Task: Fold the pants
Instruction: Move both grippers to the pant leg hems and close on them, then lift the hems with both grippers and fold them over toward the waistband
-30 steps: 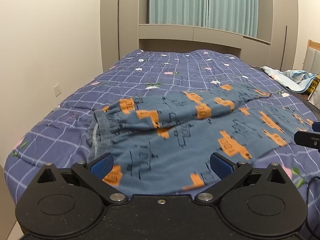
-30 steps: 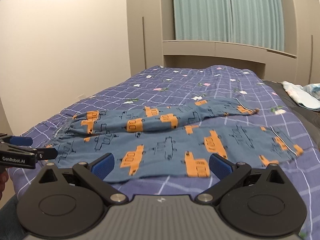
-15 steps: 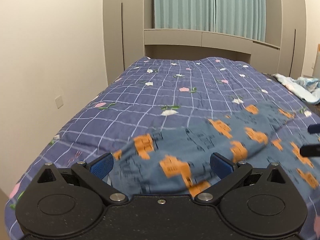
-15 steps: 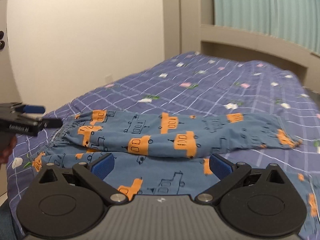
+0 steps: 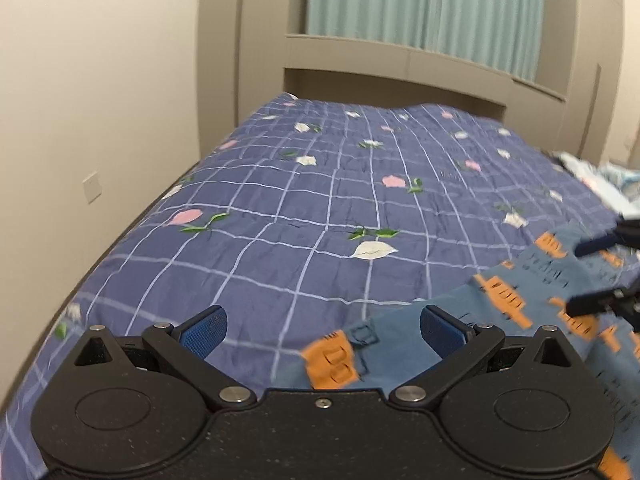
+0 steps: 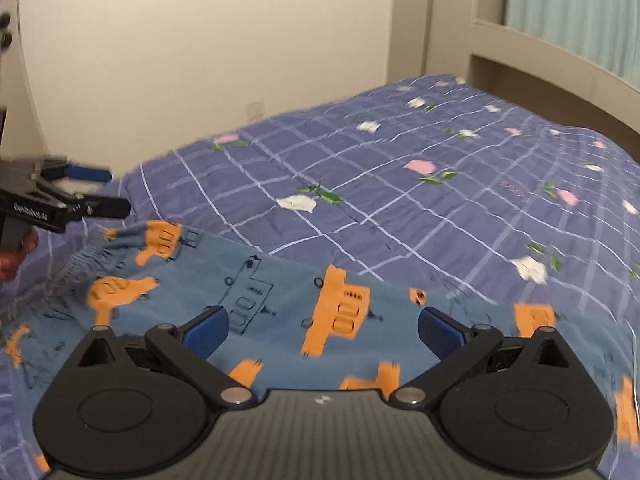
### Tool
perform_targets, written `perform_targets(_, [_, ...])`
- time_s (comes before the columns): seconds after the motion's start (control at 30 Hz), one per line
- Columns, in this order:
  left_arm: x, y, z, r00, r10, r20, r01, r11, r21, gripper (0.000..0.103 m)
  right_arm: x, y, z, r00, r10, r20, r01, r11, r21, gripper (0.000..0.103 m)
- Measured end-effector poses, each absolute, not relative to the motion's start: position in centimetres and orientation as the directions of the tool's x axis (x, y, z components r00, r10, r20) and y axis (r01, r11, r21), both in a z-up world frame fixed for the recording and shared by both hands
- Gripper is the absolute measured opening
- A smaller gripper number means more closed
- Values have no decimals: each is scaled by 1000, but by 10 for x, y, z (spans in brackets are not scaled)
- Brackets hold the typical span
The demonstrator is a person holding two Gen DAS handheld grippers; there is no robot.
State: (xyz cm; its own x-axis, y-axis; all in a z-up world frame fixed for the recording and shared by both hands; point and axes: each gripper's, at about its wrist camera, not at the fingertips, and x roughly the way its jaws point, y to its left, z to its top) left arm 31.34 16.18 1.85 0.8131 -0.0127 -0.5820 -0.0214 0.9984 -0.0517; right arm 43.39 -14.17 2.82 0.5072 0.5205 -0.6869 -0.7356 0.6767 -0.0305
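Both claws empty over pants on bed, pre-grasp for the fold

Pants [image 6: 280,292] lie spread on the bed [image 5: 320,216], unfolded; left claw [image 5: 322,326] wide apart near the waistband end, holding nothing; right claw [image 6: 322,330] wide apart above the leg fabric, holding nothing; next likely needs each claw lowered to pinch an edge.

The left hand-held gripper [image 5: 322,330], jaws spread wide, hovers over the pants [image 5: 500,320] on the quilt [image 5: 320,200].
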Motion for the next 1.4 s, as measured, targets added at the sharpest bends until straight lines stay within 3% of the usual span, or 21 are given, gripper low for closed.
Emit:
perform_targets(0.13, [340, 175, 7, 756, -94, -648, 91, 995, -37, 103, 466, -116, 13, 428, 526, -735, -806, 589, -48, 103])
perform_targets(0.7, [384, 197, -16, 641, -224, -735, 270, 961, -58, 102, 509, -74, -25, 340, 486, -805, -868, 492, -69, 103])
perform_targets(0.83, [392, 201, -18, 608, -244, -755, 257, 961, -103, 93, 511, -72, -27, 317, 491, -811, -875, 482, -50, 102])
perform_targets(0.93, [397, 206, -21, 570, -273, -775, 253, 956, -150, 77, 516, -73, -27, 284, 499, -819, -877, 480, -11, 92])
perform_targets(1.1, [400, 210, -24, 498, -346, -795, 264, 934, -242, 36, 514, -78, -23, 272, 510, -816, -882, 471, 0, 72])
perform_targets(1.17, [401, 210, -24, 471, -354, -808, 266, 930, -253, 29, 514, -78, -21, 276, 505, -818, -882, 470, -7, 57])
perform_targets(1.2, [401, 210, -23, 460, -362, -811, 273, 927, -258, 21, 513, -78, -19, 280, 503, -817, -882, 471, -12, 54])
perform_targets(1.27, [400, 209, -22, 443, -358, -822, 275, 927, -255, 8, 511, -78, -17, 292, 497, -817, -881, 472, -28, 34])
perform_targets(1.4, [394, 204, -12, 477, -323, -817, 266, 939, -217, 0, 510, -76, -13, 312, 481, -819, -878, 475, -56, 11])
